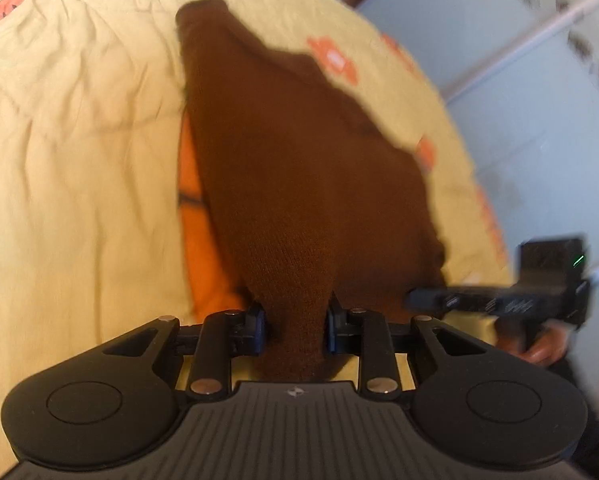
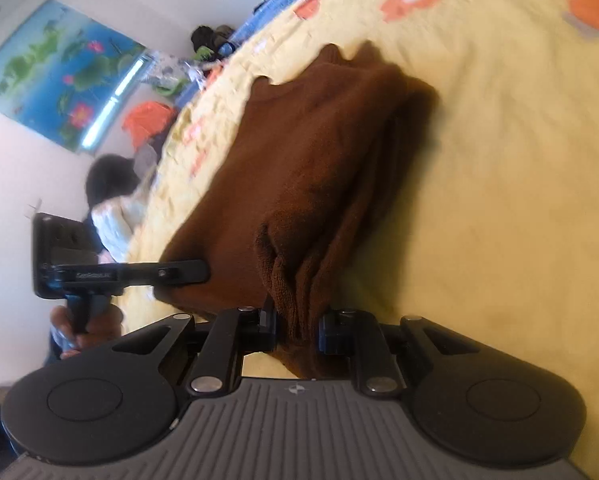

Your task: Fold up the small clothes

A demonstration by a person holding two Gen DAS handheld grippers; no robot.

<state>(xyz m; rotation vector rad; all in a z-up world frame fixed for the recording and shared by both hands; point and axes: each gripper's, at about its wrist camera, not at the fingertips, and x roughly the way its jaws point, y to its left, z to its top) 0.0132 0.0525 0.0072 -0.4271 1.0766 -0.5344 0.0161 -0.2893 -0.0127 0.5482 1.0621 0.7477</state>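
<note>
A small brown knit garment (image 1: 291, 152) is stretched over a yellow flowered bed sheet (image 1: 79, 140). My left gripper (image 1: 295, 326) is shut on one bunched corner of it. My right gripper (image 2: 297, 326) is shut on another bunched corner of the same garment (image 2: 319, 152). In the left wrist view the right gripper (image 1: 415, 300) shows at the right, side on, its tip against the garment's edge. In the right wrist view the left gripper (image 2: 203, 272) shows at the left, its tip on the garment. Both views are blurred.
An orange cloth (image 1: 197, 216) lies under the brown garment's left side. The sheet (image 2: 499, 160) has orange flower prints. The bed edge runs along the right of the left view, with pale blue floor (image 1: 539, 128) beyond. A seated person (image 2: 111, 204) and clutter are beyond the bed.
</note>
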